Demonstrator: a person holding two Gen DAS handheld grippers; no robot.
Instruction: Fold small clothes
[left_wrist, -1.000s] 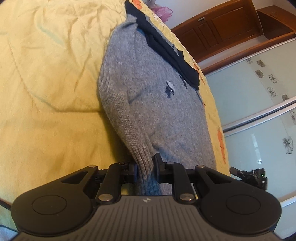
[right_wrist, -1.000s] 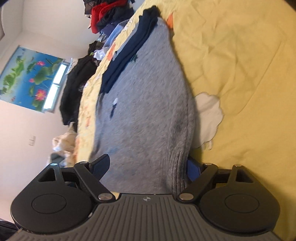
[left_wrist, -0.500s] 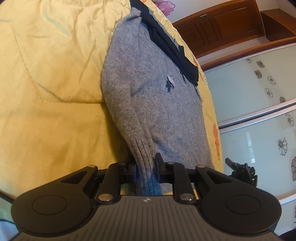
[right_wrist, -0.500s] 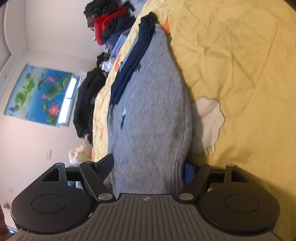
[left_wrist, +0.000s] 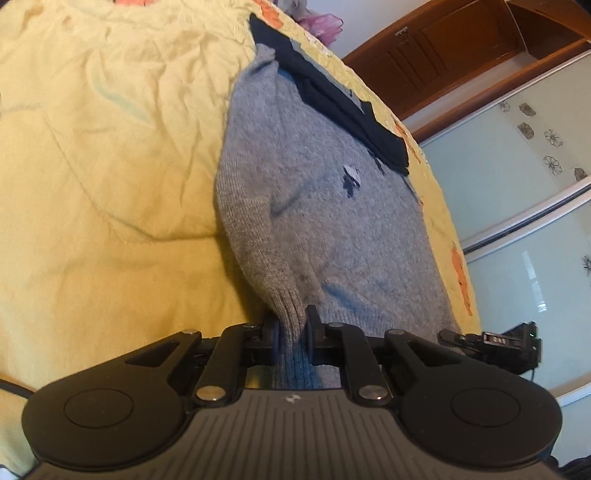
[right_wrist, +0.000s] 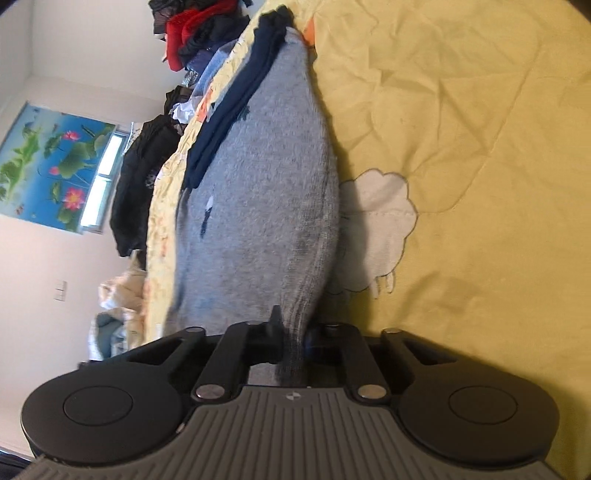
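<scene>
A grey knit sweater (left_wrist: 332, 221) lies flat on a yellow quilt (left_wrist: 110, 184), with a folded navy garment (left_wrist: 332, 107) at its far end. My left gripper (left_wrist: 291, 325) has its jaws closing on the sweater's ribbed near corner, and the pads press on the knit. In the right wrist view the same sweater (right_wrist: 258, 184) runs away from me, the navy garment (right_wrist: 236, 96) along its left edge. There my right gripper (right_wrist: 293, 328) is shut on the sweater's other near edge, the fabric bunched between the pads.
The yellow quilt (right_wrist: 480, 147) spreads wide beside the sweater and carries a white sheep patch (right_wrist: 380, 221). A heap of mixed clothes (right_wrist: 192, 37) and a black garment (right_wrist: 140, 166) lie past the bed's edge. Wooden doors (left_wrist: 443, 44) and glass sliding panels (left_wrist: 517, 184) stand beyond.
My right gripper's jaws went from wide apart around the sweater's near edge to pinched on it. The left gripper kept its hold and tightened slightly; the view tilted a little.
</scene>
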